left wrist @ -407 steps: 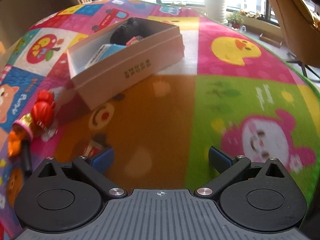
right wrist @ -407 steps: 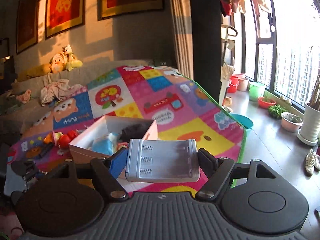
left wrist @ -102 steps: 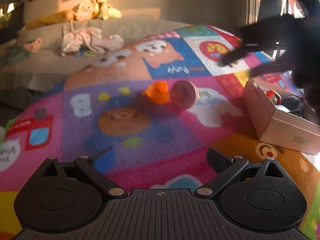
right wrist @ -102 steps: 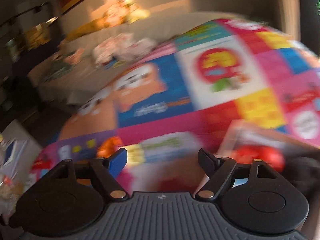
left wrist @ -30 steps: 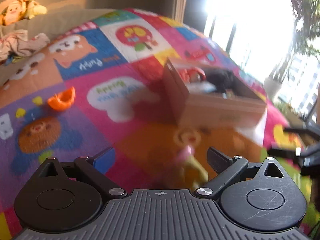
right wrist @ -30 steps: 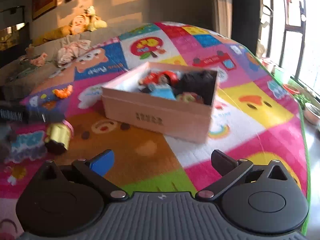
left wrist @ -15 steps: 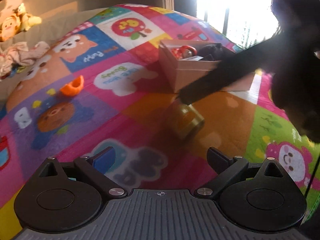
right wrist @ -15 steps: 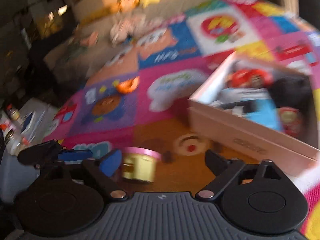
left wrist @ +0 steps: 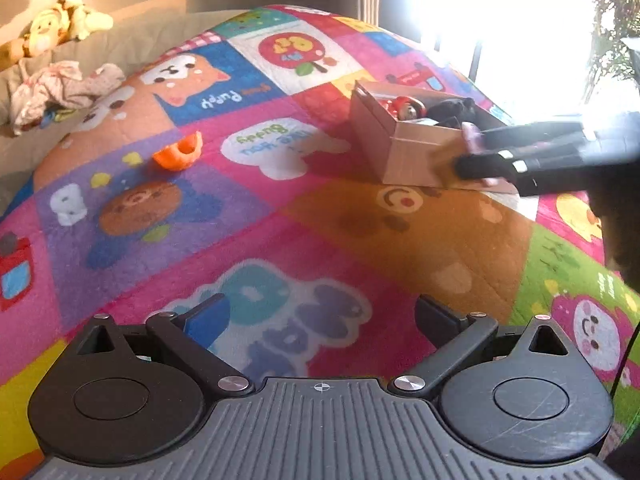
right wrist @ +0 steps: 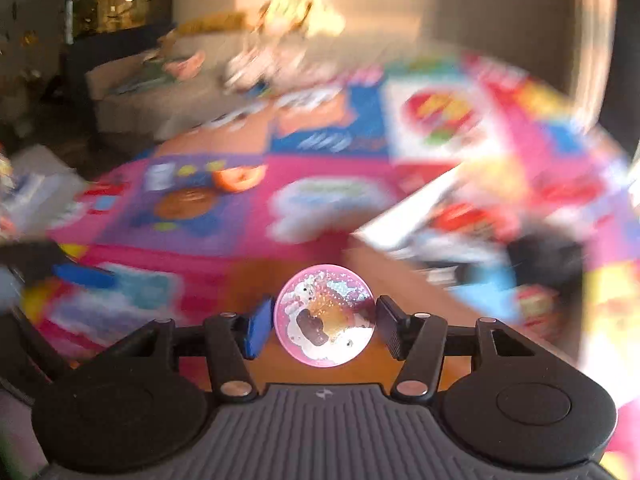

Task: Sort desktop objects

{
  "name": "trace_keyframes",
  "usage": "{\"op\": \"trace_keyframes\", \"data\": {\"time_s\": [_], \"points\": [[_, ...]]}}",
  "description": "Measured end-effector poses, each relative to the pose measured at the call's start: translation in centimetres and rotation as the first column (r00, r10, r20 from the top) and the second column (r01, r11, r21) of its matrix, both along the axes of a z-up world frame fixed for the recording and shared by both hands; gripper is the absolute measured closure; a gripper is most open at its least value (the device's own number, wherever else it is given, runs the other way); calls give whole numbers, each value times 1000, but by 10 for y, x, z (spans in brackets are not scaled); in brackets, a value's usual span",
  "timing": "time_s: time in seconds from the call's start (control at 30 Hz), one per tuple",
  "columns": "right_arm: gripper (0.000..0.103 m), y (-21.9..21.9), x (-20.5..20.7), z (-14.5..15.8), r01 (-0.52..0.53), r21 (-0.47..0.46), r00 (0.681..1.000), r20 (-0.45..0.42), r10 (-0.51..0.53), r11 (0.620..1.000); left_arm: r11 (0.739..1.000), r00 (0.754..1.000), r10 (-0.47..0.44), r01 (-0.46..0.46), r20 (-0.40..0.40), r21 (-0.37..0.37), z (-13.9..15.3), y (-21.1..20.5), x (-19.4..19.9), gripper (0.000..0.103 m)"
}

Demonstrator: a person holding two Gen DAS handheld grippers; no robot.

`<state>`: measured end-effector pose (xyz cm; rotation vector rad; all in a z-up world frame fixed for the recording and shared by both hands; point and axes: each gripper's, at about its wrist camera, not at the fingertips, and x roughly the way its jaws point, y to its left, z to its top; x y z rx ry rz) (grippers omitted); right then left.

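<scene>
My right gripper (right wrist: 324, 326) has just been closing on the small round pink-lidded jar (right wrist: 324, 316), held near the pale cardboard box (left wrist: 404, 148). It seems light, stiff and slippery, so I grip its sides. My left gripper (left wrist: 320, 320) is open, empty.

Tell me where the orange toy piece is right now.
The orange toy piece lies on the play mat in the left wrist view, left of the cardboard box, beside the cookie picture.

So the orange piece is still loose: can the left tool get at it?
Probably yes: the left tool is open and empty, and only bare mat lies between it and the orange piece.
</scene>
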<state>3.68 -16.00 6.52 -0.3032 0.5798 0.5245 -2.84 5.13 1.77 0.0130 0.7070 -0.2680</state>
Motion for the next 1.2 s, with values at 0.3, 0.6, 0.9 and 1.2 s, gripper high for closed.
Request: {"op": "trace_keyframes", "data": {"time_s": [0.3,0.6,0.9,1.2], "points": [[48,-40,-6,-30,181,-98,983,49,-176,979,1000,1000,-10,11,-7,10,-1,-21,20,2],[0,-68,-35,-29,253,60,967,-20,-252,966,948,947,316,-318,55,33,7,25,81,2],[0,-96,-67,-44,435,207,898,-30,-439,876,882,885,457,-464,86,80,6,35,174,7],[0,-114,-51,-53,496,267,868,-162,-469,826,875,888,457,-459,51,155,-8,26,195,54]]}}
